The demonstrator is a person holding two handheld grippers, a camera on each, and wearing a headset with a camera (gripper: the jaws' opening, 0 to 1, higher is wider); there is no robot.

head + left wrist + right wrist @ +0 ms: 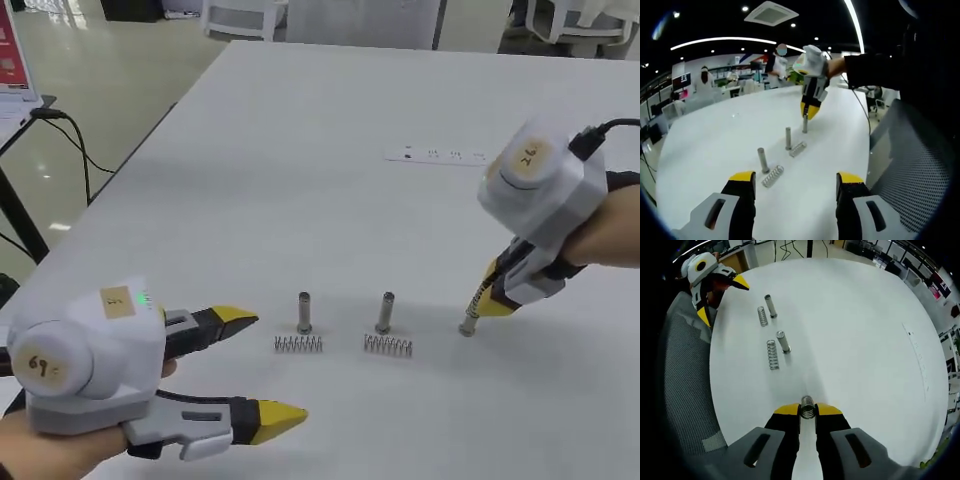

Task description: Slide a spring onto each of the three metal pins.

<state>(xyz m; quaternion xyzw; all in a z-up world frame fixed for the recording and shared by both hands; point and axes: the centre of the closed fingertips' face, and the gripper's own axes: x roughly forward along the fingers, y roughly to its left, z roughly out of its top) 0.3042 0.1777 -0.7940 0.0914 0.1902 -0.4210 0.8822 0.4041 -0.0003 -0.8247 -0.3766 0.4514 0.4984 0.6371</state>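
R gripper (807, 413) clamps spring (807, 404) at pin (467, 327)

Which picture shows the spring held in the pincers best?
The right gripper view: the spring sits close, end-on, clamped in the right hand-held gripper. The head view shows it small, slanting above a pin. The left gripper view barely resolves it.

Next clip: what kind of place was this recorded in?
Probably an open-plan office or lab, not a home. The work sits on a large white table with a power strip; the left gripper view shows a ceiling air-conditioning vent, strip lights and people at desks behind.
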